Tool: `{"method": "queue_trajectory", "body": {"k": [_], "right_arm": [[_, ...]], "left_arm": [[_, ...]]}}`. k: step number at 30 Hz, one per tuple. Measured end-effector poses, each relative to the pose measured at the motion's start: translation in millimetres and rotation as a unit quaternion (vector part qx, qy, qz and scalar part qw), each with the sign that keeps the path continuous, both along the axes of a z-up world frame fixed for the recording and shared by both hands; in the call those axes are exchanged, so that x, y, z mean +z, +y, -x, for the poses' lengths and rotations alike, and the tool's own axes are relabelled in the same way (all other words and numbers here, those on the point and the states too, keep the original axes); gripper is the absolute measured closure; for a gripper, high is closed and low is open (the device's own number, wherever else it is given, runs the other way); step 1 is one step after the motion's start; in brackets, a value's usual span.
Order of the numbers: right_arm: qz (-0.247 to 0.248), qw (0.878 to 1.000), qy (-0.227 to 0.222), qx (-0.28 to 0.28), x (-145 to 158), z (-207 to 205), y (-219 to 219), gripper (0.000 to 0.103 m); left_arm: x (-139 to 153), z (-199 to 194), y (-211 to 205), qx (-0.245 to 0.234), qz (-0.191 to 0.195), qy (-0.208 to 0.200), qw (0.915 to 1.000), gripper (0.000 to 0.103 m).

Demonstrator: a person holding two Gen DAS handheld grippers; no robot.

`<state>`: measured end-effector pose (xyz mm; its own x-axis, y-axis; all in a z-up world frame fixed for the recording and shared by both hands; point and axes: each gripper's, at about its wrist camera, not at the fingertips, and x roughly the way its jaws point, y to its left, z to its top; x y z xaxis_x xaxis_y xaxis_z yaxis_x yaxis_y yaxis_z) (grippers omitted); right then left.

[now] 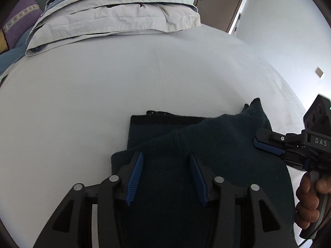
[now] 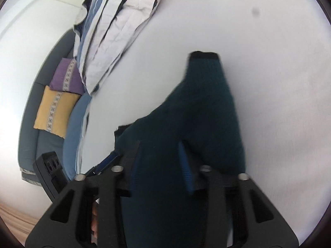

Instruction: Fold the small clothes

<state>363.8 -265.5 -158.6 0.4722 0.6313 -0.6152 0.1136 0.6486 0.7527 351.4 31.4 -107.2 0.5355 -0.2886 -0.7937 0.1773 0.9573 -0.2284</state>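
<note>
A dark teal knitted garment (image 1: 186, 144) lies partly folded on the white bed sheet (image 1: 103, 93), with a sleeve end pointing up to the far right. My left gripper (image 1: 166, 159) is open, its blue-padded fingers hovering over the near part of the garment. My right gripper (image 1: 256, 142) comes in from the right, its tip at the garment's right edge; its jaws look close together there. In the right wrist view the right gripper (image 2: 160, 153) has its jaws spread over the teal garment (image 2: 206, 107), blurred by motion. The left gripper (image 2: 107, 161) shows at lower left.
A stack of folded grey and blue bedding (image 1: 115, 16) lies at the far end of the bed. Purple (image 2: 66, 76) and yellow (image 2: 55, 111) cushions sit on a grey couch (image 2: 31, 124) beside the bed. A brown door (image 1: 219, 2) is beyond the bed.
</note>
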Motion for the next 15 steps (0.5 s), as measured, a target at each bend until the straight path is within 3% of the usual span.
{"method": "queue_trajectory", "body": {"k": [2,5,7,9,11,15], "right_arm": [[-0.011,1.0,-0.007,-0.009,1.0,8.3,-11.5,0.078],[0.015,0.999,-0.024,-0.022,16.3,20.7,-16.2,0.07],[0.027,0.998,-0.039,-0.028,29.1,37.7,-19.2,0.05],[0.074,0.996,-0.049,-0.026,45.6,62.4,-21.5,0.023],[0.108,0.993,-0.047,-0.005,51.7,85.0,-21.8,0.021],[0.093,0.995,-0.012,0.023,39.0,117.7,-27.6,0.021]], "left_arm": [[-0.6,-2.7,1.1,-0.001,0.007,0.002,1.0,0.05],[2.7,-2.0,7.7,-0.004,0.023,0.0,0.9997,0.05],[14.2,9.9,17.8,0.007,0.036,-0.003,0.9993,0.05],[34.5,33.6,32.3,0.029,0.027,-0.032,0.9987,0.043],[48.3,55.0,50.5,0.048,0.036,-0.058,0.9965,0.024],[26.6,60.8,71.0,0.05,0.046,-0.002,0.9977,0.023]]}}
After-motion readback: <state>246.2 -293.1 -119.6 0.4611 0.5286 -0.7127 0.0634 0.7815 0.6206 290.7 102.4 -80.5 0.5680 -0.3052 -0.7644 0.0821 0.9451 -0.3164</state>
